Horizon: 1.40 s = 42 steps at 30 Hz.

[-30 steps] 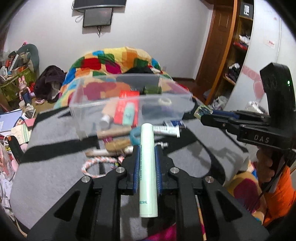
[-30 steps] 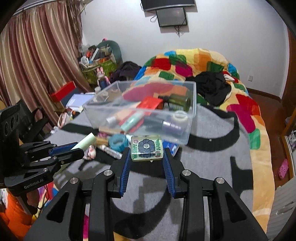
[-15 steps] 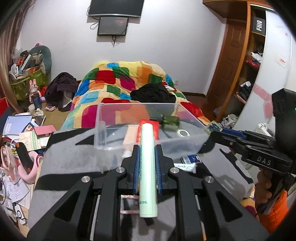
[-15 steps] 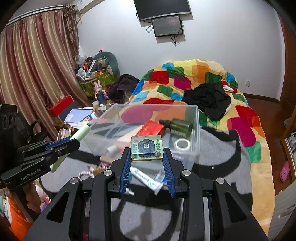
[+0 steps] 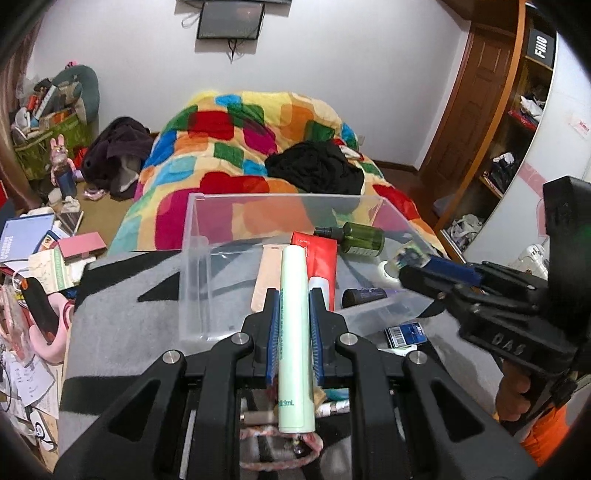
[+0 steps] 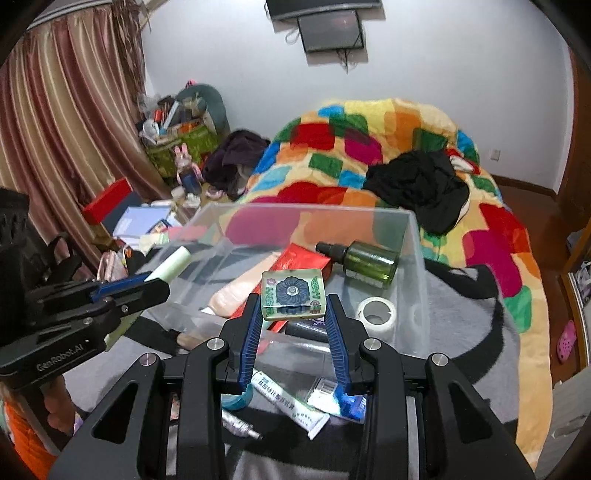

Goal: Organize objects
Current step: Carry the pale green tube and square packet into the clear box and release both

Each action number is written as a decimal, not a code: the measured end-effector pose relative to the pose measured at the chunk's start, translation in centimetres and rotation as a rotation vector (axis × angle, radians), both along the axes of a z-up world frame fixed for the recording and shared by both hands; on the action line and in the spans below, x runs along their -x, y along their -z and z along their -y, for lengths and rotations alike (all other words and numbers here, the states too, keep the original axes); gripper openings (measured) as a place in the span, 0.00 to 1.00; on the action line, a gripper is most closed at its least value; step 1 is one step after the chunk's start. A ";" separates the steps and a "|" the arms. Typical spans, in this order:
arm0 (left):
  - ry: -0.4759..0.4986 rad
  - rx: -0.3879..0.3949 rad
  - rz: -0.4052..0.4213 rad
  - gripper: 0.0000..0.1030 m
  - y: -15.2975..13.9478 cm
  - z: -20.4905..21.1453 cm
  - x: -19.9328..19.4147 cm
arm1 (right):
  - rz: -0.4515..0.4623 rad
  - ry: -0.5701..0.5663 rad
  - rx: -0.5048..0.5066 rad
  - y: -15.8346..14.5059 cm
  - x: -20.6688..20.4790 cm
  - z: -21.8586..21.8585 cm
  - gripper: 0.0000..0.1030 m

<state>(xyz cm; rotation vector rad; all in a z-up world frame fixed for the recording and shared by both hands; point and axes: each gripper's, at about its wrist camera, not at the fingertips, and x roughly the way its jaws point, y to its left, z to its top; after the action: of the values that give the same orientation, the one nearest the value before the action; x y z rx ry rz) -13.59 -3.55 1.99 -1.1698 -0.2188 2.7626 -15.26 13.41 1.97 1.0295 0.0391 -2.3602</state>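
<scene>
Both grippers loaded, held over the near side of the clear bin.

Left gripper (image 5: 293, 314): jaws narrow, clamped on a pale green tube (image 5: 294, 325) pointing along the fingers. Right gripper (image 6: 293, 306): jaws pinch a square flower-print tile (image 6: 293, 292) by its side edges. Bin (image 6: 413, 258) sits on the grey blanket (image 6: 472, 332), holding a green bottle (image 6: 369, 263), red pouch (image 6: 303, 260), tape roll (image 6: 377, 313). White tube (image 6: 291, 404) lies on the blanket at the bin's near edge.

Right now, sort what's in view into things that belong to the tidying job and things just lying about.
Job:
- pale green tube, in left jaws
- flower-patterned square box, in right jaws
- clear bin
- white tube outside the bin

Lying about:
- black clothes
- patchwork quilt
- wall screen
</scene>
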 end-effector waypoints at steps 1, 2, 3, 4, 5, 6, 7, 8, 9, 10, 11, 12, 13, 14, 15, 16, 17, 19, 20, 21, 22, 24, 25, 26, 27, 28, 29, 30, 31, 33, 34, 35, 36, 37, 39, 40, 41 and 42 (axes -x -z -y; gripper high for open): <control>-0.001 0.004 0.012 0.14 0.1 0.0 0.5 | 0.011 -0.002 -0.009 0.3 0.4 0.2 0.30; -0.003 0.009 0.020 0.14 0.3 0.0 0.9 | 0.023 -0.004 -0.020 0.6 0.9 0.5 0.30; -0.001 0.012 0.028 0.14 0.4 0.1 1.3 | 0.029 -0.007 -0.025 0.8 1.2 0.6 0.30; -0.002 0.016 0.038 0.14 0.6 0.1 1.7 | 0.037 -0.010 -0.032 1.0 1.5 0.8 0.30; -0.002 0.020 0.048 0.14 0.8 0.1 2.1 | 0.045 -0.015 -0.040 1.3 1.8 1.0 0.30; 0.003 0.020 0.067 0.14 1.0 0.0 2.5 | 0.051 -0.024 -0.047 1.4 1.9 1.2 0.30; 0.006 0.015 0.075 0.14 1.1 0.0 2.9 | 0.059 -0.038 -0.059 1.6 2.1 1.4 0.30; 0.010 0.014 0.083 0.14 1.3 0.0 3.1 | 0.062 -0.044 -0.067 1.7 2.2 1.6 0.30; 0.012 0.019 0.089 0.14 1.4 -0.1 3.3 | 0.066 -0.054 -0.075 1.9 2.3 1.8 0.30; 0.013 0.026 0.090 0.14 1.5 -0.2 3.5 | 0.066 -0.057 -0.080 1.9 2.3 1.9 0.30; 0.014 0.027 0.092 0.14 1.6 -0.3 3.6 | 0.070 -0.059 -0.082 1.9 2.4 2.0 0.30; 0.017 0.025 0.096 0.14 1.7 -0.3 3.7 | 0.080 -0.065 -0.081 1.9 2.6 2.0 0.30; 0.019 0.019 0.101 0.14 1.7 -0.4 3.8 | 0.087 -0.068 -0.078 1.9 2.7 2.0 0.30; 0.022 0.013 0.104 0.14 1.8 -0.4 3.9 | 0.092 -0.071 -0.074 1.9 2.7 2.0 0.30; 0.024 0.009 0.104 0.14 1.8 -0.4 3.9 | 0.092 -0.071 -0.072 1.9 2.7 2.0 0.30; 0.027 0.007 0.103 0.14 1.7 -0.4 3.8 | 0.090 -0.071 -0.073 1.9 2.7 2.0 0.30; 0.029 0.009 0.099 0.14 1.6 -0.5 3.7 | 0.091 -0.074 -0.075 1.9 2.7 1.9 0.30; 0.034 0.007 0.089 0.14 1.2 -0.6 3.4 | 0.080 -0.074 -0.079 1.8 2.5 1.8 0.30; 0.036 0.006 0.084 0.14 1.0 -0.6 3.3 | 0.076 -0.074 -0.079 1.6 2.4 1.8 0.30; 0.038 0.005 0.076 0.14 0.8 -0.7 3.1 | 0.073 -0.076 -0.076 1.5 2.2 1.8 0.30; 0.039 0.004 0.068 0.15 0.5 -0.7 2.9 | 0.071 -0.079 -0.071 1.4 2.1 1.8 0.30; 0.040 0.002 0.056 0.15 0.1 -0.7 2.4 | 0.061 -0.080 -0.061 1.0 1.6 1.6 0.30; 0.041 0.002 0.048 0.15 -0.2 -0.7 2.1 | 0.053 -0.081 -0.057 0.7 1.3 1.3 0.30; 0.041 0.004 0.040 0.15 -0.5 -0.7 1.8 | 0.046 -0.081 -0.053 0.5 1.1 1.3 0.30; 0.042 0.006 0.029 0.16 -0.8 -0.8 1.4 | 0.038 -0.081 -0.050 0.3 0.8 1.2 0.30; 0.044 0.007 0.017 0.20 -1.1 -0.9 0.9 | 0.031 -0.080 -0.045 0.0 0.5 1.0 0.31; 0.045 0.006 0.007 0.23 -1.3 -1.0 0.6 | 0.022 -0.083 -0.038 -0.3 0.1 0.8 0.31; 0.048 0.003 -0.005 0.28 -1.6 -1.0 0.2 | 0.016 -0.085 -0.031 -0.6 -0.2 0.6 0.31; 0.052 0.000 -0.016 0.31 -1.9 -1.1 -0.3 | 0.012 -0.085 -0.027 -0.8 -0.4 0.4 0.33; 0.053 0.002 -0.031 0.36 -2.3 -1.2 -1.1 | 0.000 -0.086 -0.017 -1.1 -1.1 -0.1 0.37; 0.055 0.001 -0.038 0.40 -2.4 -1.2 -1.6 | -0.006 -0.086 -0.014 -1.3 -1.5 -0.4 0.37; 0.056 0.002 -0.044 0.41 -2.5 -1.3 -2.0 | -0.012 -0.084 -0.015 -1.4 -1.8 -0.6 0.38; 0.055 0.004 -0.049 0.45 -2.5 -1.4 -2.3 | -0.017 -0.082 -0.017 -1.4 -2.1 -0.8 0.39; 0.054 0.012 -0.054 0.48 -2.5 -1.4 -2.8 | -0.022 -0.081 -0.019 -1.5 -2.4 -1.0 0.40; 0.052 0.028 -0.058 0.52 -2.5 -1.7 -3.5 | -0.037 -0.074 -0.025 -1.6 -3.0 -1.6 0.43; 0.052 0.035 -0.059 0.53 -2.3 -1.8 -3.9 | -0.044 -0.070 -0.028 -1.6 -3.4 -2.0 0.45; 0.053 0.041 -0.058 0.54 -2.2 -1.8 -4.3 | -0.046 -0.067 -0.027 -1.6 -3.6 -2.2 0.48; 0.052 0.051 -0.054 0.56 -2.0 -1.8 -4.7 | -0.047 -0.064 -0.026 -1.5 -3.8 -2.4 0.50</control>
<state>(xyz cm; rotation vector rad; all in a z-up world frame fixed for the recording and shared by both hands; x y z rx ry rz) -8.91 -1.70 3.95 -1.0942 -0.1114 2.7655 -11.49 15.82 3.51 0.9713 0.1189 -2.3313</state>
